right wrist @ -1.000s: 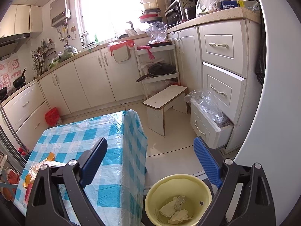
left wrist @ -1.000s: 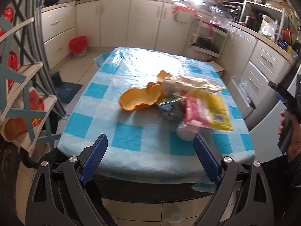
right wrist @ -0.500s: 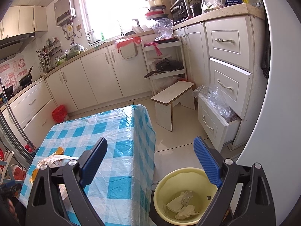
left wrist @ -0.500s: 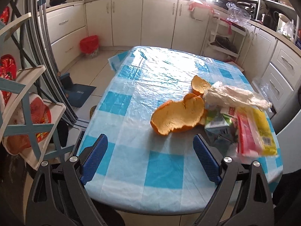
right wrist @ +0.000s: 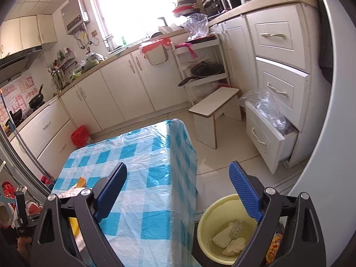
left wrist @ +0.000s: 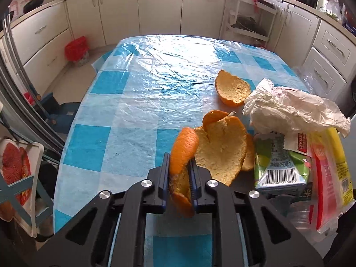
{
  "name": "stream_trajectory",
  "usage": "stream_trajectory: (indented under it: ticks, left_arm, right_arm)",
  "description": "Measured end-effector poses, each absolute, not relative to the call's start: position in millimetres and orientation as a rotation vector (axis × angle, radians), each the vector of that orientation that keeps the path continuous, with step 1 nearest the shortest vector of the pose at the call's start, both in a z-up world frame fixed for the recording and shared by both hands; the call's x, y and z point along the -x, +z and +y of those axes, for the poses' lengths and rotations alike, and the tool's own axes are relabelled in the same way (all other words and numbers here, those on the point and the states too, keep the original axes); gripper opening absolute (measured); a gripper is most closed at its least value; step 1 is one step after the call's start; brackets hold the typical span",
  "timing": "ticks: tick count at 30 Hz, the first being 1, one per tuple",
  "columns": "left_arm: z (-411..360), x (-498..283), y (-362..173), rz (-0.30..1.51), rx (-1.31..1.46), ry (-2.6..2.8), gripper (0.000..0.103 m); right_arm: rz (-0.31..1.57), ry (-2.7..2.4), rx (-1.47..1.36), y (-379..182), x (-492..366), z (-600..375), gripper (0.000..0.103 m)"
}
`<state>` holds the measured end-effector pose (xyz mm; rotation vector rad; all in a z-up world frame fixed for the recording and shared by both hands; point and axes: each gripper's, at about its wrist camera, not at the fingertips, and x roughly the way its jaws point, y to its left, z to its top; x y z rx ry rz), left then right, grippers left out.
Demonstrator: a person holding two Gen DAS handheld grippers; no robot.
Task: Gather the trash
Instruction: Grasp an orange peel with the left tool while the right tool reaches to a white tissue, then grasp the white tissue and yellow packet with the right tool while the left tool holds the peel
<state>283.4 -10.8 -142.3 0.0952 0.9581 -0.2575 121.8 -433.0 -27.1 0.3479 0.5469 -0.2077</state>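
My left gripper (left wrist: 179,171) is shut on the near edge of a large orange peel (left wrist: 213,146) on the blue-checked table (left wrist: 138,102). A second orange peel (left wrist: 232,87) lies farther back. To the right lie crumpled white paper (left wrist: 289,111), a green drink carton (left wrist: 280,166) and a pink and yellow plastic wrapper (left wrist: 329,169). My right gripper (right wrist: 178,191) is open and empty, held above the table's corner. Below it on the floor stands a yellow bin (right wrist: 224,229) with a few pale scraps inside.
White kitchen cabinets (left wrist: 155,11) run around the room. A red bag (left wrist: 76,49) sits on the floor at the far left. A low white stool (right wrist: 215,113) and an open bottom drawer (right wrist: 269,140) stand beyond the bin. A chair (left wrist: 20,178) stands left of the table.
My left gripper moved forward over the table and closed on the large orange peel. The right gripper stayed open and shifted only slightly above the bin.
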Motion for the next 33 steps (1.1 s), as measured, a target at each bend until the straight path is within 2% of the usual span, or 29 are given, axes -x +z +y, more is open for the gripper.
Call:
stream_trajectory:
  ticks: [4,9,17,18,25,29,31,33]
  left_arm:
    - [0.8,-279.4,-138.3,0.948,-0.033,-0.281,0.007]
    - [32.7,-269.9,-136.0,0.921,0.063,-0.303,0.006]
    - [63.1,-263.5,-150.8,0.922,0.145,-0.327,0.008]
    - [64.3,-264.2,-151.3,0.921,0.15,-0.332,0.009]
    - [69.3,-268.4,-153.5,0.912,0.163,-0.359,0.011]
    - [64.9,-271.4,-152.1,0.908,0.156,-0.37,0.017]
    - [62.3,-271.3,-151.3,0.908,0.142,-0.372,0.015]
    - [64.4,-269.0,-148.4,0.902,0.163,-0.392,0.007]
  right_arm:
    - [0.589,-0.092,-0.341,-20.1,-154.3,-411.4,0.089]
    - [0.796,0.112,-0.238,-19.2,-242.7,-340.9,0.088]
    - [1.223,0.272,-0.1,-70.9,-369.2,-228.0,0.059]
    - [1.262,0.271,-0.077,-77.8,-375.0,-220.5,0.058]
    - [1.314,0.272,-0.036,-83.2,-371.6,-212.0,0.058]
    - [1.367,0.315,-0.012,-83.8,-352.7,-216.4,0.076]
    - [1.394,0.316,-0.008,-87.3,-339.0,-224.2,0.076]
    - [1.397,0.315,-0.062,-86.7,-327.5,-236.8,0.076]
